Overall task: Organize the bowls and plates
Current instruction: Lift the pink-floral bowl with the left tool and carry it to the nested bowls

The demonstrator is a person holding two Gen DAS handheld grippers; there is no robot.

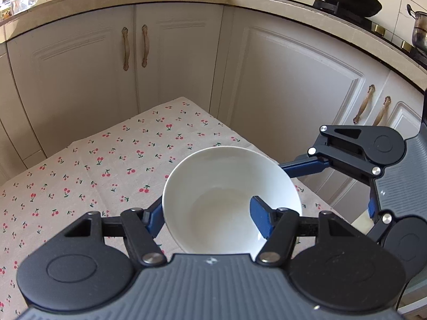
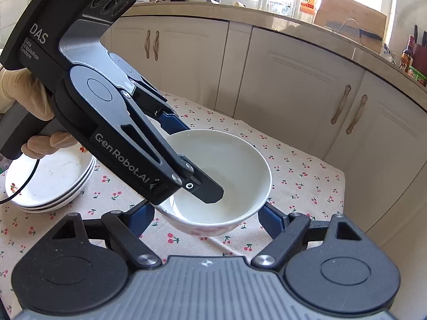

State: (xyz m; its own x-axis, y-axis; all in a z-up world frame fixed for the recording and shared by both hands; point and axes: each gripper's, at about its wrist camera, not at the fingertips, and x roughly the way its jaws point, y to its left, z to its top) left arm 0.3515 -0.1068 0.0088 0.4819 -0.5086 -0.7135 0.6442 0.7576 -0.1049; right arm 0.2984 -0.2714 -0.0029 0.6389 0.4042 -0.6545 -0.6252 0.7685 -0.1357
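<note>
Our left gripper pinches the bowl wall; only our right view shows stacked plates, right gripper seemingly open.

The stack of white plates is occupying the tabletop's left part, and the cabinet doors are closing off the far side. Between them the cherry-printed cloth is lying bare under the lifted bowl, leaving room to pass.
</note>
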